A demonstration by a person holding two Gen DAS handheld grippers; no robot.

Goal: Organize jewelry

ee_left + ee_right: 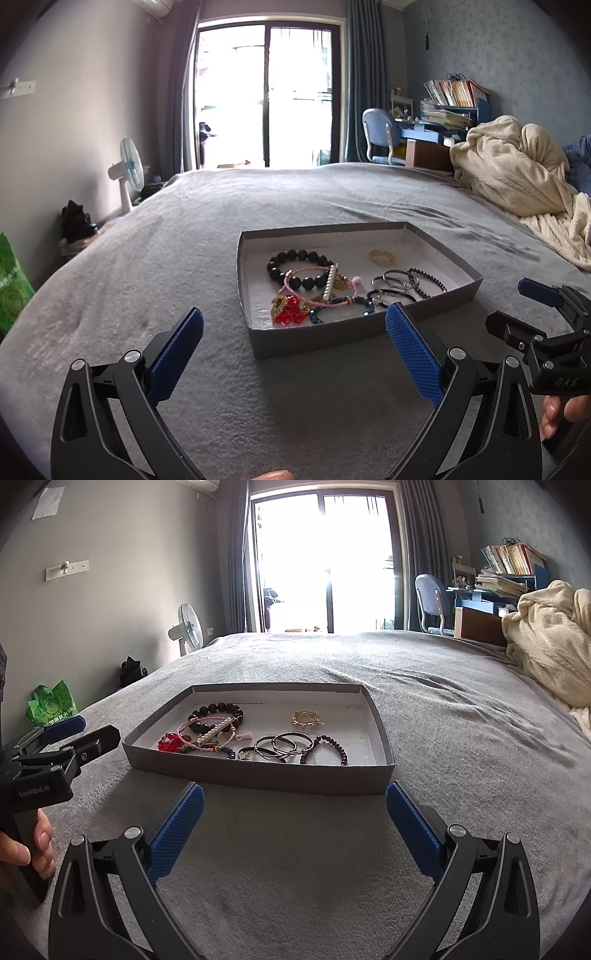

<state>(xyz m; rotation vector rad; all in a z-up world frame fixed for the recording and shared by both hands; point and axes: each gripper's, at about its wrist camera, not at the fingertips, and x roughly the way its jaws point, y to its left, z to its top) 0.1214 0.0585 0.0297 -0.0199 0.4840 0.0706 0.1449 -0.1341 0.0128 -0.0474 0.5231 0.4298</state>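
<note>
Tray: a shallow grey box [258, 775] lies flat on the grey bed [461, 738], at 12 o'clock from both tongs.
Jewelry: black bead bracelet [218, 709], red beads [168, 741] and a pearl bar [214, 731] tangled at the tray's 9 o'clock side; gold piece [307, 719] at its 1 o'clock; dark hoops [282, 744] and a small dark bead bracelet [325, 750] toward its 5 o'clock.
Left tongs [293, 332]: spread wide, empty, level above the bed, just short of the tray's near wall.
Right tongs [294, 805]: spread wide, empty, tips near the tray's near wall.
Hands: fingers [37, 843] wrap the left handle; fingers [554, 413] wrap the right one.
</note>
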